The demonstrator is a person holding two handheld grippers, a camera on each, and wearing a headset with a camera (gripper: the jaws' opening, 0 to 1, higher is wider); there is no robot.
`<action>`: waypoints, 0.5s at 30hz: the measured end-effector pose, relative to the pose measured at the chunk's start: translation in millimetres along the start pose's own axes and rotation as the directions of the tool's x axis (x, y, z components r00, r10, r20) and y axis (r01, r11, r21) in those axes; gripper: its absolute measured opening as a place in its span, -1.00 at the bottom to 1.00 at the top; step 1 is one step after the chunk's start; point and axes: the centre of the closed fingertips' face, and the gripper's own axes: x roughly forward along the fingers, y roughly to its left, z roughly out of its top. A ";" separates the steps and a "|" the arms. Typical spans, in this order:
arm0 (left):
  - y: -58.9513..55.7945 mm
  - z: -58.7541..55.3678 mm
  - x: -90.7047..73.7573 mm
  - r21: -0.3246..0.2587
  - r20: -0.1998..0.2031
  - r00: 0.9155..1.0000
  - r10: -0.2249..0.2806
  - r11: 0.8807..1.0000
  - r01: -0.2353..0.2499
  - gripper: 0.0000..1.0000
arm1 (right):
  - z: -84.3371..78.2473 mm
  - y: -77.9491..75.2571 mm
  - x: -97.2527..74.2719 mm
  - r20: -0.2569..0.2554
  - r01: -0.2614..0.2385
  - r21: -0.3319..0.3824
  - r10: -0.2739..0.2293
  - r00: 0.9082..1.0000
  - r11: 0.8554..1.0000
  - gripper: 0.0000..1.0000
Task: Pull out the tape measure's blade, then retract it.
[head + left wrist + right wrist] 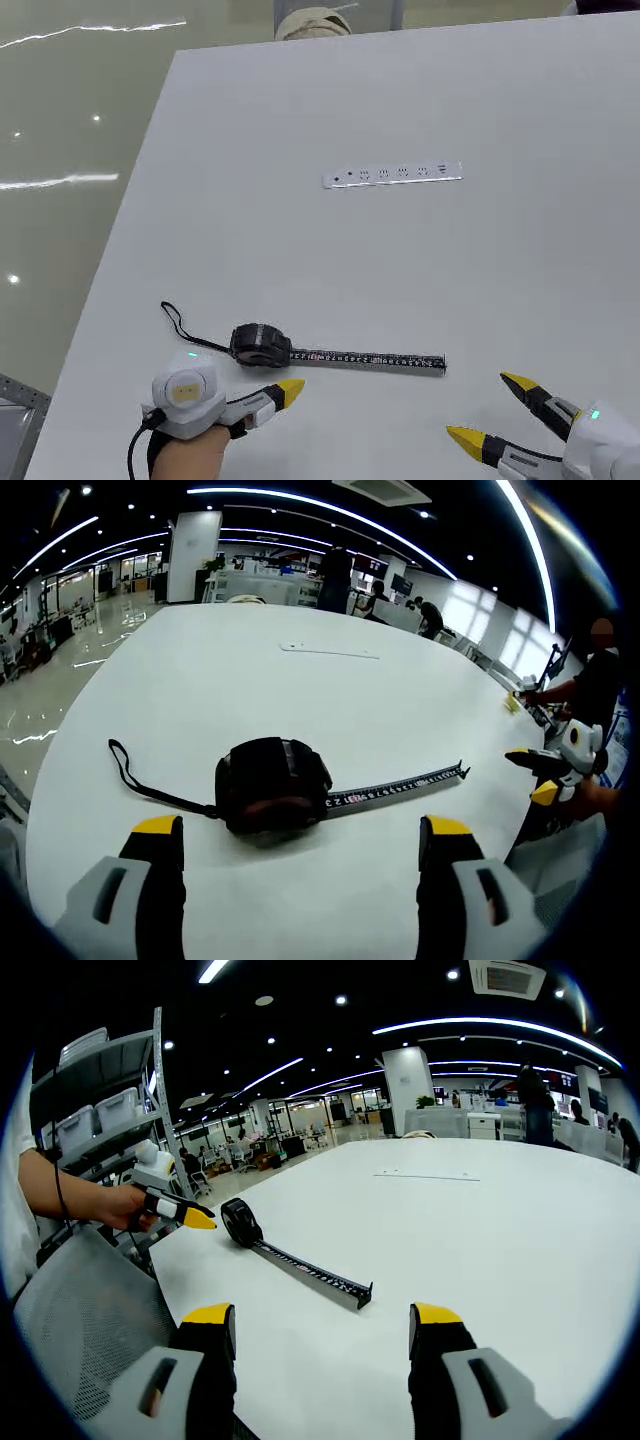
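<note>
The tape measure (261, 345) lies on the white desk (420, 270) near its front edge, toward the person's left. Its round black case lies flat. The blade (370, 360) is drawn out of the case and runs to the right, so the long axis goes left to right, roughly along the near edge and slanting slightly toward the person. The blade lies flat on the desk and ends in a small upturned hook (443, 365). A thin black strap (180, 325) trails from the other side of the case, to the left and away. The blade is dark with pale scale marks. In the left gripper view a few numerals show near the case, but they are too small to read with certainty. No brand or label can be made out on the case. The left tongs (283, 392) are spread wide and hold nothing. In their own view the case sits just ahead, between the two yellow tips and clear of both. The right tongs (490, 408) are also spread and empty, near the hook end of the blade but apart from it. In the right gripper view the hook faces those tongs. Farther back on the desk lies a white power strip (392, 175), its length roughly parallel to the blade. Its markings are too small to read.
</note>
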 end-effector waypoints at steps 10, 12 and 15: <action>-0.4 -4.6 8.7 -0.017 -0.017 1.000 0.015 1.000 -0.015 0.94 | 0.3 -0.5 5.2 -0.009 -0.013 -0.007 0.013 1.000 1.000 0.43; -0.3 -4.6 9.7 -0.017 -0.017 1.000 0.019 1.000 -0.019 0.93 | -0.3 -0.8 6.6 -0.011 -0.015 -0.007 0.015 1.000 1.000 0.43; 0.3 -3.5 10.7 -0.034 -0.013 1.000 0.022 0.999 -0.022 0.91 | 0.5 -0.8 7.9 -0.013 -0.017 -0.008 0.017 1.000 1.000 0.42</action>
